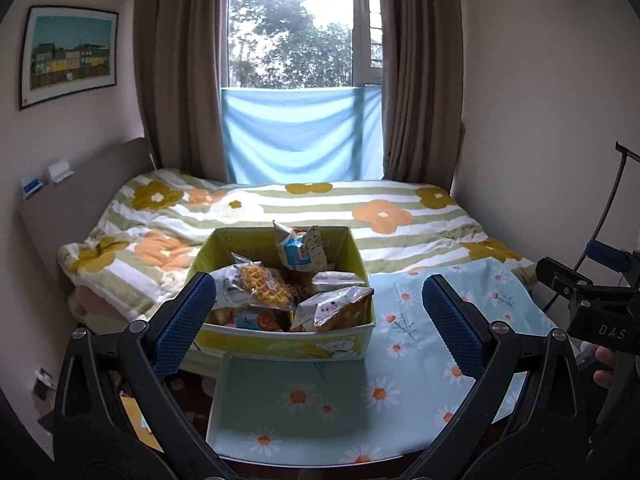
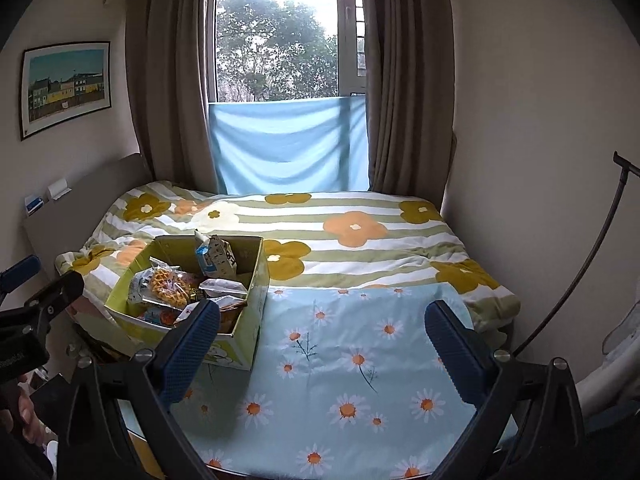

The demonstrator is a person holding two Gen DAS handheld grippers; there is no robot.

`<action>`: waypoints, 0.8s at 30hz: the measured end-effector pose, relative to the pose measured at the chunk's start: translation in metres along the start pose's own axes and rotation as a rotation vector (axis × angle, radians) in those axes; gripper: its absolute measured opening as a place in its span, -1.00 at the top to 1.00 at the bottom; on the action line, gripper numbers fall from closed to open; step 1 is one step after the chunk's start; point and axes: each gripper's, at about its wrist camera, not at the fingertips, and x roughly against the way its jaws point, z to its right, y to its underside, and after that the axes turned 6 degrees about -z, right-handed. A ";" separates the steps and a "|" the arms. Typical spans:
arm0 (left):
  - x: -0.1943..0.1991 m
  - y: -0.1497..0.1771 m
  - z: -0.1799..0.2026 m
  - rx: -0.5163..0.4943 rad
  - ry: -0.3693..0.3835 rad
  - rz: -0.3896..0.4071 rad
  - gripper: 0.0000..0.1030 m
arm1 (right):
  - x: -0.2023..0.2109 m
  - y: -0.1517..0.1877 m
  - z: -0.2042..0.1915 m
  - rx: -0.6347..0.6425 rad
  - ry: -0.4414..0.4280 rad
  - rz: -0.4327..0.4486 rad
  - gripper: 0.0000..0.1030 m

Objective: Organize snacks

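Note:
A yellow-green cardboard box stands on a table covered with a light blue daisy cloth. It holds several snack packets, among them a waffle pack and a blue-and-white carton. My left gripper is open and empty, just in front of the box. The box also shows in the right wrist view, at the left. My right gripper is open and empty over the cloth, to the right of the box.
A bed with a striped flower quilt lies behind the table, under a curtained window. A headboard is at the left. A black cable stand leans at the right wall.

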 end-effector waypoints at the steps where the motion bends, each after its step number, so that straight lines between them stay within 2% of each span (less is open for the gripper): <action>1: 0.001 0.001 0.000 -0.001 -0.002 0.000 -0.99 | 0.000 0.000 0.000 0.001 0.000 -0.003 -0.98; 24: 0.008 0.002 0.003 -0.008 -0.010 0.001 -0.99 | 0.007 0.004 -0.002 -0.004 -0.001 0.001 -0.98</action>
